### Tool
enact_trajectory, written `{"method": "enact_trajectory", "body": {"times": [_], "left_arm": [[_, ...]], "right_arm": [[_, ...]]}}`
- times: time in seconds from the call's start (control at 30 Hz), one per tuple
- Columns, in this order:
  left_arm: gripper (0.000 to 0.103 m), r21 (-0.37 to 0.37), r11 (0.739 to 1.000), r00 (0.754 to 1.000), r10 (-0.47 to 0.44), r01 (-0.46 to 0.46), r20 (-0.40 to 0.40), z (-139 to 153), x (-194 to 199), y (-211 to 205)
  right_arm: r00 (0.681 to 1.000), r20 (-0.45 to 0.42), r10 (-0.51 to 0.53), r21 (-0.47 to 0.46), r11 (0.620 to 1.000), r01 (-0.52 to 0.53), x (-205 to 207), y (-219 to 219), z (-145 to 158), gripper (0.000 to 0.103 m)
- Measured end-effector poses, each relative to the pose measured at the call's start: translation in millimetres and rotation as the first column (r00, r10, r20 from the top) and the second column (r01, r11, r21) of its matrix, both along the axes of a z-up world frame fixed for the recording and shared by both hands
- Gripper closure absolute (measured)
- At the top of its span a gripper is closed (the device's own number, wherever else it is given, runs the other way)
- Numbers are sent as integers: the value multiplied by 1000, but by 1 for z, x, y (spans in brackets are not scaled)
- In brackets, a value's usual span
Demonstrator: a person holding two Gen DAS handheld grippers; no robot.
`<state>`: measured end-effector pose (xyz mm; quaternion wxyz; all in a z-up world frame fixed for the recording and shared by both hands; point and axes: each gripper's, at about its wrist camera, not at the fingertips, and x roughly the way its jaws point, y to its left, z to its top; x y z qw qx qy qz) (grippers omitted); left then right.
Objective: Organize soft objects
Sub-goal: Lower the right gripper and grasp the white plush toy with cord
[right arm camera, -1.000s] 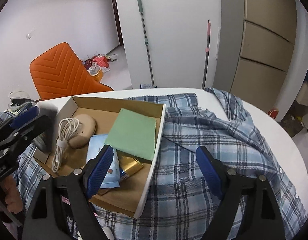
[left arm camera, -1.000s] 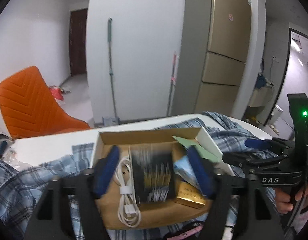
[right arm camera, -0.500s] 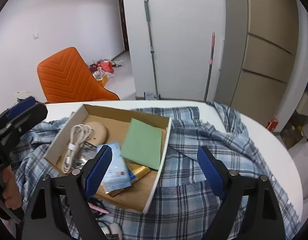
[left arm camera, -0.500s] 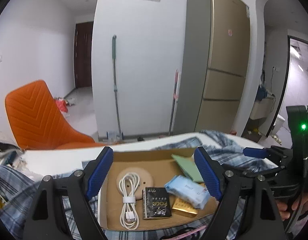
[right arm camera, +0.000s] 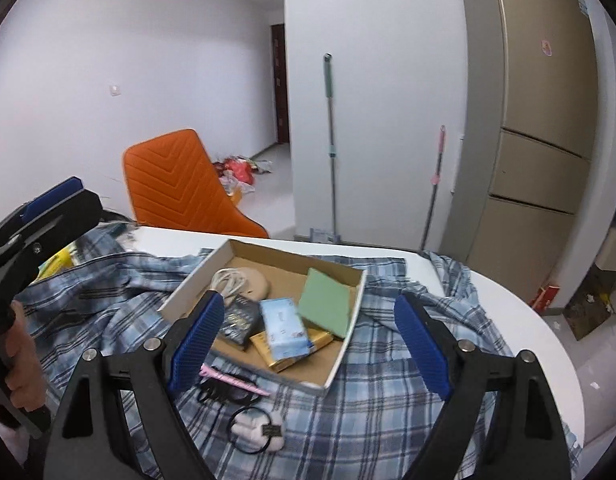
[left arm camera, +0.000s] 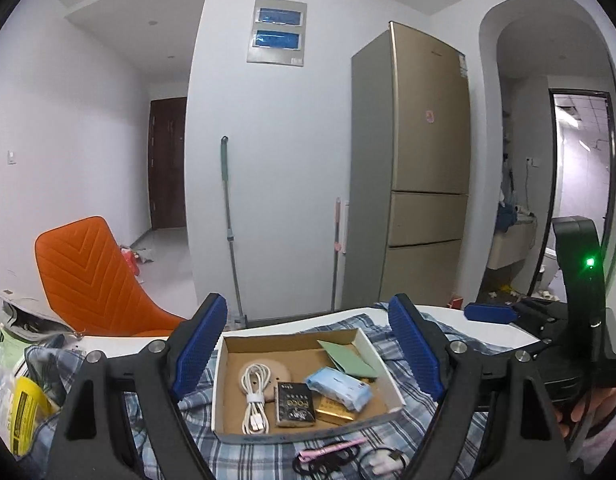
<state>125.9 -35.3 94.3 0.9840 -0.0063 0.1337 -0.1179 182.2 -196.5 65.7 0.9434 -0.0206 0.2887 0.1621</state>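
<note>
Hovering with nothing between its blue pads, the left gripper (left arm camera: 308, 346) has just been widening; the right gripper (right arm camera: 308, 338) also gapes empty. Beneath both: shallow cardboard box (right arm camera: 350, 334) resting on rumpled blue plaid shirt (right arm camera: 388, 396) covering white table (right arm camera: 548, 344).

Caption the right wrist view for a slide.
Open right claw above a cardboard box of small items resting on a plaid shirt.

A white round table (right arm camera: 520, 320) carries a rumpled blue plaid shirt (right arm camera: 388, 392) spread over most of it. Bags and packets (left arm camera: 16, 396) crowd its left edge; the far right edge stays bare.
</note>
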Motion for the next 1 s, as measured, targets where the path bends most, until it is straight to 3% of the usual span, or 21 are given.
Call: {"method": "enact_trajectory", "body": {"times": [0.1, 0.2, 0.73, 1.0], "left_arm": [[0, 2, 1000, 1000, 12, -12, 21, -3, -12, 1], [0, 7, 1000, 999, 7, -7, 39, -14, -21, 0], [0, 32, 999, 996, 7, -4, -94, -101, -8, 3], [0, 50, 999, 995, 0, 5, -101, -109, -9, 0]], "right_arm": [[999, 10, 39, 30, 999, -39, -13, -2, -2, 17], [999, 26, 47, 35, 998, -48, -24, -3, -11, 17], [997, -37, 63, -6, 998, -63, -21, -3, -73, 17], [992, -88, 95, -3, 995, -96, -18, 3, -96, 17]]}}
